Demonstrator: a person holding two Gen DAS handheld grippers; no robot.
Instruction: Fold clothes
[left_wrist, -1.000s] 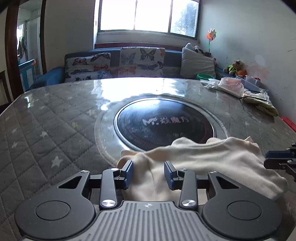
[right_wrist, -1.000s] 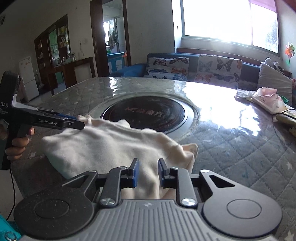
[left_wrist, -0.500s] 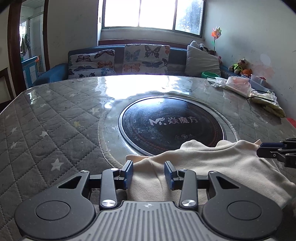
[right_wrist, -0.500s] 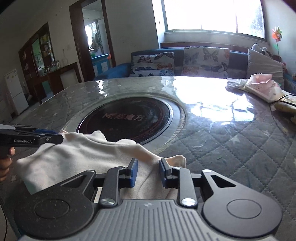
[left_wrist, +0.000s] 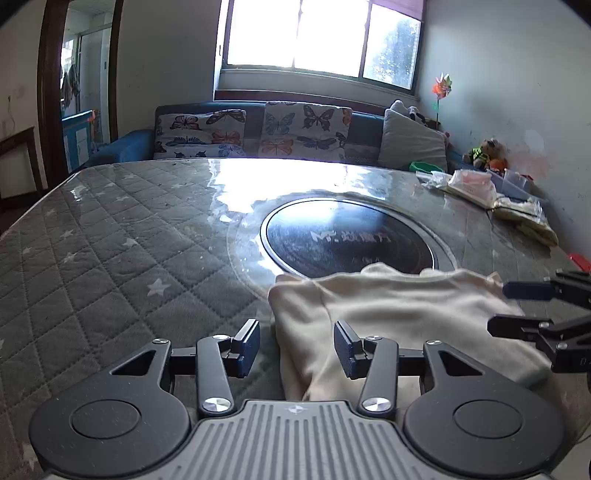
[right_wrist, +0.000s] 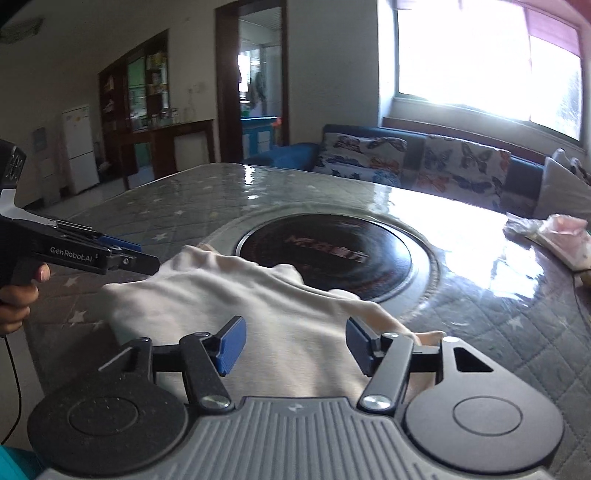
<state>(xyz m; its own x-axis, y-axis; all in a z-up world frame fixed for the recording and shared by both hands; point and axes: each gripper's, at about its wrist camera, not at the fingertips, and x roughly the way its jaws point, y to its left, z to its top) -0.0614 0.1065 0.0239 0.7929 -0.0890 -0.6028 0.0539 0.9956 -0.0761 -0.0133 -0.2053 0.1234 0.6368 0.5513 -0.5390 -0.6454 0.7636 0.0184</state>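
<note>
A cream garment (left_wrist: 399, 314) lies bunched on the quilted table (left_wrist: 110, 258), at the near rim of the round black hotplate (left_wrist: 347, 240). My left gripper (left_wrist: 297, 343) has its jaws opening, and the garment's left edge lies loose between the blue pads, which do not press on it. The right gripper (left_wrist: 513, 308) reaches in at the cloth's right end. In the right wrist view the right gripper (right_wrist: 295, 343) is opening wide over the garment (right_wrist: 258, 306), with cloth between the pads but not gripped. The left gripper (right_wrist: 142, 254) hovers at the far left corner, with a hand (right_wrist: 18, 295) on its handle.
Plastic bags and packets (left_wrist: 480, 188) sit at the table's far right edge. A sofa with butterfly cushions (left_wrist: 295, 129) stands behind the table under a bright window. A doorway and a cabinet (right_wrist: 147, 110) show at the left in the right wrist view.
Both sets of jaws have spread, the right far more than the left, and the cloth has slipped free of the pads. The left gripper now sits at the garment's left edge.
</note>
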